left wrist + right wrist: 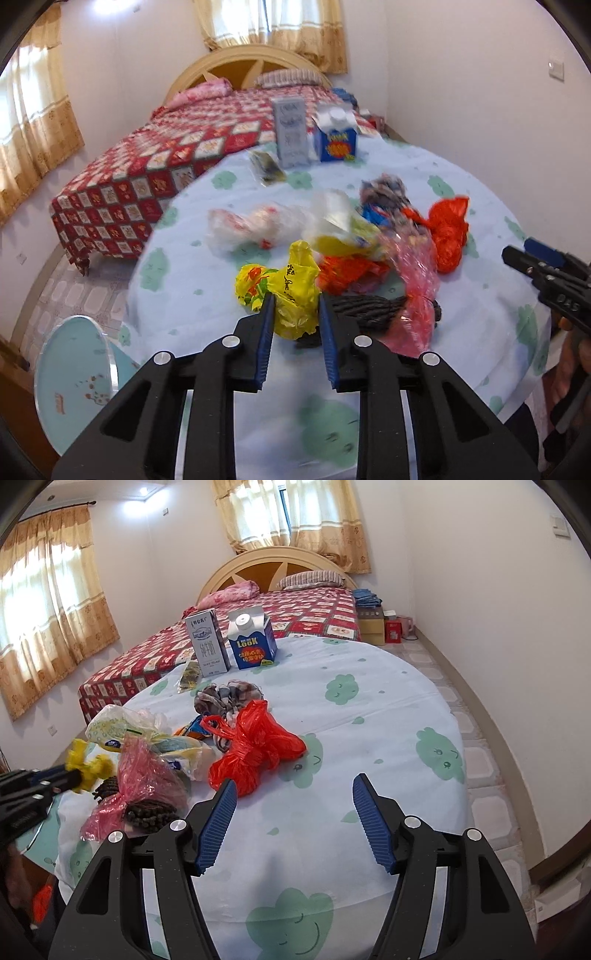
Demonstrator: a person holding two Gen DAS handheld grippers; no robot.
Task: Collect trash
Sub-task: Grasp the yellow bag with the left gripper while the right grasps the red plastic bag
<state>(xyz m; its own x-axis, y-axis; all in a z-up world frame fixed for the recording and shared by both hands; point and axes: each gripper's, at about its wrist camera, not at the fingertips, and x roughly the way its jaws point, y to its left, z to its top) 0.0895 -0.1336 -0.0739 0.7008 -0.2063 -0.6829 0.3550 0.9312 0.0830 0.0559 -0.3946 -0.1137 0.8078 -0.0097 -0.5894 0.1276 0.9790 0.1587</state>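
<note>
Left gripper [295, 308] has its two blue pads pinched on the crumpled yellow plastic bag [284, 291], which sits at the near edge of the litter heap on the round table [461, 177] with the cloud-print cloth; my right gripper [295, 797] hangs spread wide over bare cloth, holding nothing, just beside the knotted red bag [255, 749]. To do this lift well, I judge I should raise the yellow bag straight up and slowly, since the film is thin and could slide out of the pads, and its edge lies close against the orange wrapper [347, 273] and the dark braided rope [369, 306], which might drag along. The bag looks light, wrinkled and printed in red and black, bunched rather than flat. Behind the heap stand a grey carton [207, 644] and a blue carton [253, 642], upright and well apart from my grip.
</note>
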